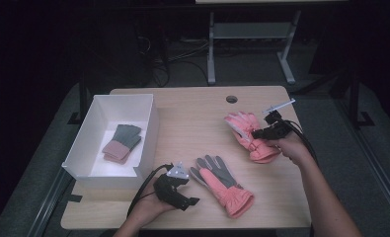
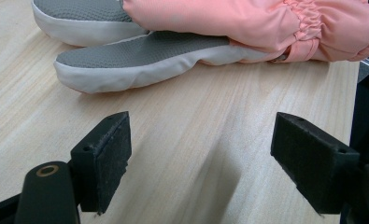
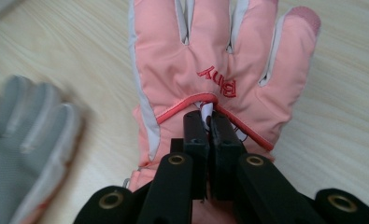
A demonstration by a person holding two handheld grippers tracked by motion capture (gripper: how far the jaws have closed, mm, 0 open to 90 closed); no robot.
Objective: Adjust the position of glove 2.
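Note:
Two pink winter gloves lie on the wooden table (image 1: 192, 118). The near glove (image 1: 222, 185) rests palm up, showing grey palm and fingers (image 2: 140, 51). My left gripper (image 1: 190, 192) sits low just left of it, jaws open (image 2: 201, 154) with bare table between them. The far glove (image 1: 247, 133) shows its pink back with red stitched lettering (image 3: 210, 51). My right gripper (image 3: 209, 123) is shut on a fold of fabric near its cuff seam (image 1: 255, 133), with the glove's fingers pointing away from me.
A white open box (image 1: 148, 133) stands at the table's left and holds a folded grey and pink glove (image 1: 122, 142). A round cable hole (image 1: 231, 99) sits near the far edge. Beyond the table stands a desk frame on dark floor.

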